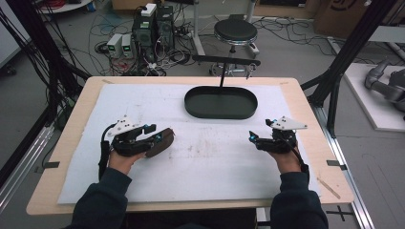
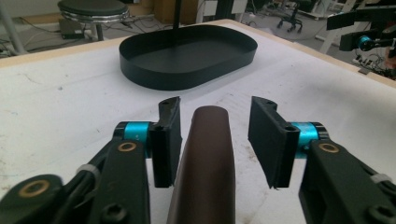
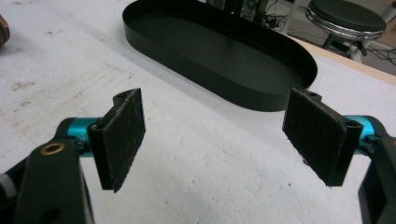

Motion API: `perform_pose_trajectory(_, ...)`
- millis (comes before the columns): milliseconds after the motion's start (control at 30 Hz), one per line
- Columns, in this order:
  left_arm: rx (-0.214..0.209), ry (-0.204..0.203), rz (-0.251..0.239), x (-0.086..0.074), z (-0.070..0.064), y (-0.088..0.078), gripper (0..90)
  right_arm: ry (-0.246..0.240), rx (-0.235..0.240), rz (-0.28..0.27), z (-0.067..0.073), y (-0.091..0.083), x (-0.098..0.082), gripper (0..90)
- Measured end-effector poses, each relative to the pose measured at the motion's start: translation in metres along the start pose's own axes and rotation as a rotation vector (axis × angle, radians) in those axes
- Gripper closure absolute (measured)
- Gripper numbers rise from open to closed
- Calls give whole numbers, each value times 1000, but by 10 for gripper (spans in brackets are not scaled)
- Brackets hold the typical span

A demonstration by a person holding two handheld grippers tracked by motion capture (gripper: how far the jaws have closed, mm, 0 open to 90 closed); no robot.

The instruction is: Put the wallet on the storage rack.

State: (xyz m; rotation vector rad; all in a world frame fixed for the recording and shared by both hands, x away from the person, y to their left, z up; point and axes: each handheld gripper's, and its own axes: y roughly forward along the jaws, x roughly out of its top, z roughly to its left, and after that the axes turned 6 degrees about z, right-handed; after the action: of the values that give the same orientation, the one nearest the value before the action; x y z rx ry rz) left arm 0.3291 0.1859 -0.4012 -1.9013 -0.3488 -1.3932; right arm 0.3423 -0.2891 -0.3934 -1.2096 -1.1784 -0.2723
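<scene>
A dark brown rounded oblong thing (image 1: 162, 140) lies on the white mat at the left. My left gripper (image 1: 154, 132) sits over its near end. In the left gripper view the brown thing (image 2: 205, 163) runs up between the jaws of my left gripper (image 2: 215, 106). The left pad is close against its side and a clear gap shows at the right pad, so the gripper is open. My right gripper (image 1: 260, 130) rests at the right of the mat. Its jaws (image 3: 215, 95) stand wide open with only bare mat between them. A black oval tray (image 1: 220, 116) lies empty at the far middle.
The tray (image 2: 187, 79) is a short way ahead of both grippers, with its wall (image 3: 210, 77) low. A black T-shaped stand (image 1: 224, 61) rises behind it. The white mat (image 1: 205, 162) covers the wooden table. Beyond the far edge are a stool (image 1: 235, 31), computers and cables.
</scene>
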Motion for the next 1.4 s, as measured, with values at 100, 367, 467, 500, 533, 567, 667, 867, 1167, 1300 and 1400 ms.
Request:
perform_pose_trajectory(100, 20, 11, -8, 1, -1, -2, 446, 0, 2, 1, 0, 0, 0, 215)
perform_pose_trajectory(367, 61, -17, 40, -6, 10, -11, 249, 2, 4, 1, 0, 1, 0, 215)
perform_pose_trajectory(467, 66, -33, 102, -14, 13, -7, 245, -7, 5, 6, 1, 1, 0, 215)
perform_pose_trajectory(500, 65, -33, 113, -16, 13, -7, 246, -8, 6, 7, 1, 2, 0, 215)
perform_pose_trajectory(533, 56, -37, 117, -17, 14, -6, 260, -4, 7, 7, 1, 2, 0, 215)
perform_pose_trajectory(567, 56, -37, 117, -17, 14, -6, 307, -5, 7, 8, 1, 2, 0, 215)
perform_pose_trajectory(667, 46, -22, 131, -18, 14, -6, 441, -5, 6, 8, 1, 2, 0, 215)
perform_pose_trajectory(867, 47, -34, 150, -19, 16, -7, 630, -5, 6, 4, 0, 1, -1, 215)
perform_pose_trajectory(1167, 42, -42, 121, -12, 18, -9, 648, 5, 2, -3, -2, -1, -1, 215)
perform_pose_trajectory(1300, 33, -50, 86, -3, 20, -8, 650, 7, 3, -7, -3, -1, -1, 215)
perform_pose_trajectory(1400, 10, -34, 52, 16, 21, -3, 651, 13, 4, -7, -4, -1, -1, 215)
